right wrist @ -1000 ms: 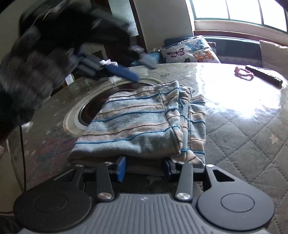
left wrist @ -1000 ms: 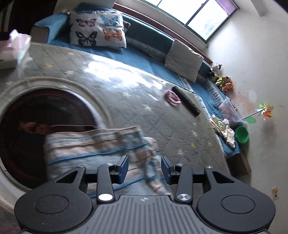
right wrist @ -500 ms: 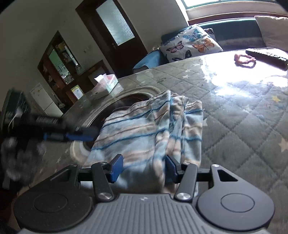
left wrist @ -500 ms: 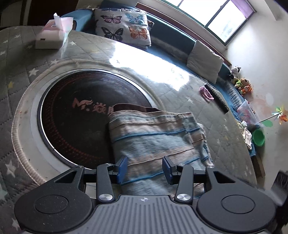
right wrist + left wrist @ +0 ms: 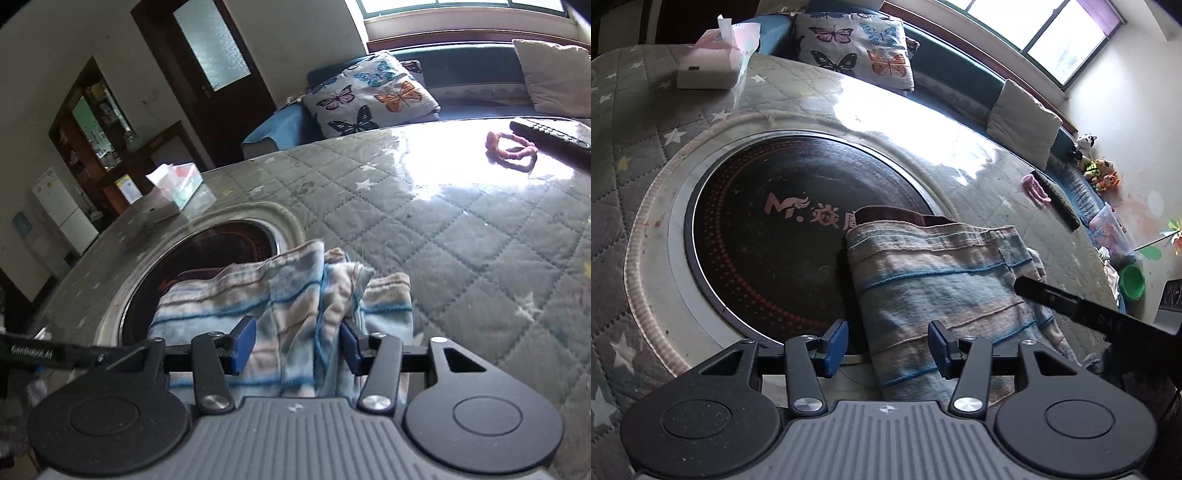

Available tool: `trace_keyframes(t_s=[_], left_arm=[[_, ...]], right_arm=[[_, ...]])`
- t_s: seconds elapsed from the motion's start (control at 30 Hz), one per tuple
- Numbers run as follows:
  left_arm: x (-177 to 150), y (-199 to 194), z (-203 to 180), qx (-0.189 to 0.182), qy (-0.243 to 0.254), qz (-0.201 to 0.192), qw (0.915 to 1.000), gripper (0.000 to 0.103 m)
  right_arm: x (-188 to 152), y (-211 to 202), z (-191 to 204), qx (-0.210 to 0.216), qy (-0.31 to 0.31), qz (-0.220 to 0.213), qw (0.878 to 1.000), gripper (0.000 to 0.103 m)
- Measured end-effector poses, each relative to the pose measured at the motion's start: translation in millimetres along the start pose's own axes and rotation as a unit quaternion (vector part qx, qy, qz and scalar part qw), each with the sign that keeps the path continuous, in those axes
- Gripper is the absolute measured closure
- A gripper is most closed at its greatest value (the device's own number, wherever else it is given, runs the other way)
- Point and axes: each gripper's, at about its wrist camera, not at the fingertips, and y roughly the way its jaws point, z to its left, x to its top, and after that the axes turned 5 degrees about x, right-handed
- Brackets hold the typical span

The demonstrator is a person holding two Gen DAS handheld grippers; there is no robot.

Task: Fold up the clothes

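Observation:
A folded striped cloth (image 5: 942, 280), blue, beige and grey, lies on the quilted table (image 5: 613, 206), partly over the dark round plate (image 5: 768, 229). My left gripper (image 5: 888, 347) is open, and the cloth's near left corner reaches in between its blue pads. In the right wrist view the cloth (image 5: 295, 295) bunches up between the blue pads of my right gripper (image 5: 295, 345), which stands open around the near edge. The right gripper's black finger (image 5: 1067, 304) shows over the cloth's right side. The left gripper's black finger (image 5: 48, 354) shows at the left edge.
A tissue box (image 5: 709, 66) stands at the far left of the table. A pink hair tie (image 5: 511, 149) and a black remote (image 5: 546, 133) lie at the far right. A butterfly pillow (image 5: 857, 48) rests on the blue bench behind.
The left gripper swung from the cloth's right end to its near left corner. The right gripper pushed forward, so the cloth's edge now bunches between its pads. Both stayed open.

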Motion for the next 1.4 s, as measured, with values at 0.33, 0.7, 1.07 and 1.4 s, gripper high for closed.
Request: trace_keyframes(t_s=[0.33,0.7,1.07,1.4], left_arm=[[2.2,-4.9,-6.3,0.0,0.01,-0.008,0.9999,0.051],[4.6,-3.5,-21.8,0.005,0.044,-0.023,0.9987,0.051],[-4.3,-6.1,-63.4,-0.019,0.134,-0.045,0.9898,0.053],[-26.3,11.4,-94.9,-0.06,0.207,-0.026,0.9761,0.057]], right_arm=[[7.1,-30.8,5.1,-0.018,-0.001,-0.059,0.998,0.095],[-5.7,-35.6,-17.5,-0.068,0.039,-0.095,0.992,0.094],[-8.1,-46.4,-36.1,-0.143,0.057,-0.104,0.983,0.08],[13.8,-20.4,-15.7,-0.062,-0.011,-0.077,0.995,0.08]])
